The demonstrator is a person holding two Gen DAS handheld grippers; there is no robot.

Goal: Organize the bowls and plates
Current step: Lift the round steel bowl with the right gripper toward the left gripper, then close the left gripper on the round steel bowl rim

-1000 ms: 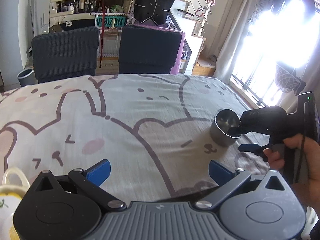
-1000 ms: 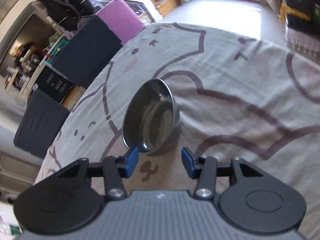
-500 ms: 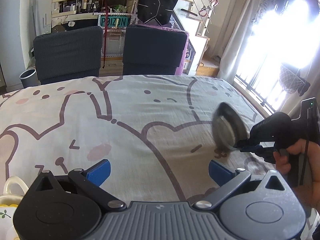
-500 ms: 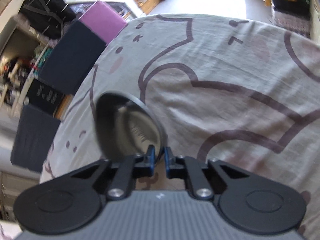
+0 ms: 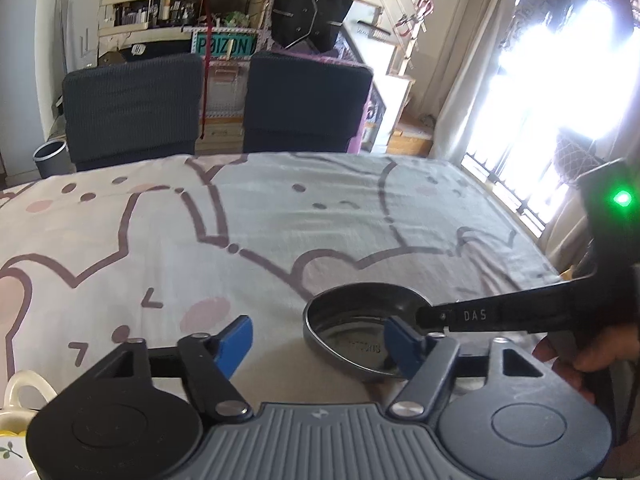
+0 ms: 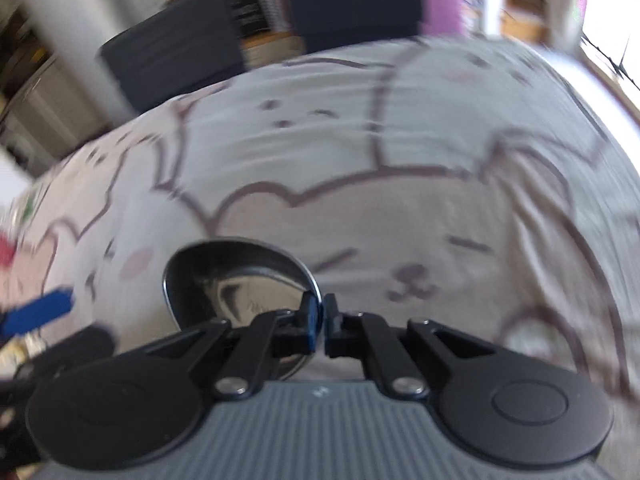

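Right tool (image 6: 320, 322) is clenched on the steel bowl's (image 6: 240, 280) rim: light, rigid, slick metal, so pinch the rim deep. Left tool (image 5: 320, 338) released.

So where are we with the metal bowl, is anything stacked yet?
Nothing looks stacked yet. In hand: the right gripper is pinched on the rim of the steel bowl, carrying it near the open left gripper. Left: setting it down, perhaps by the white dish at the left edge.
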